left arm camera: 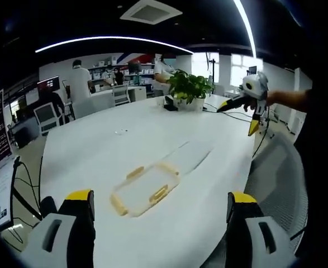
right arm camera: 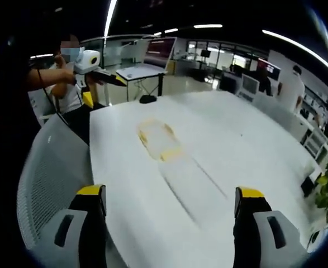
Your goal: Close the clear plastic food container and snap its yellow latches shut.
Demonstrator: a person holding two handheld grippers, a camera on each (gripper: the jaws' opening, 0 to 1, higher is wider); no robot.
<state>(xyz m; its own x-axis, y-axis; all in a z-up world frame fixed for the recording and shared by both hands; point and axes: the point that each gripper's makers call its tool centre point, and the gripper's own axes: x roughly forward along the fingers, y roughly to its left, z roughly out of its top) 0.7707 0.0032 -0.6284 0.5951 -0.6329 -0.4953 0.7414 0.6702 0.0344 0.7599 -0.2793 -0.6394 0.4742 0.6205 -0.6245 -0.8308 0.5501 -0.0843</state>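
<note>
A clear plastic piece with yellow latches [left arm camera: 144, 190] lies flat on the white table [left arm camera: 96, 151], just ahead of my left gripper [left arm camera: 161, 202], which stands open above the near edge. A second clear, faint plastic piece [left arm camera: 190, 154] lies right beyond it. From the other side, the latched piece [right arm camera: 159, 139] lies farther off and the clear piece [right arm camera: 187, 180] nearer, ahead of my open right gripper [right arm camera: 170, 195]. Each gripper also appears in the other's view, hand-held over the table edge: the right gripper [left arm camera: 239, 116] and the left gripper [right arm camera: 103, 89], jaws apart. Neither touches the plastic.
A potted plant [left arm camera: 189, 86] stands at the table's far end, with a dark cable [left arm camera: 231, 114] nearby. A grey mesh chair [left arm camera: 281, 173] [right arm camera: 46, 173] sits at the table's side. People, desks and monitors fill the room behind.
</note>
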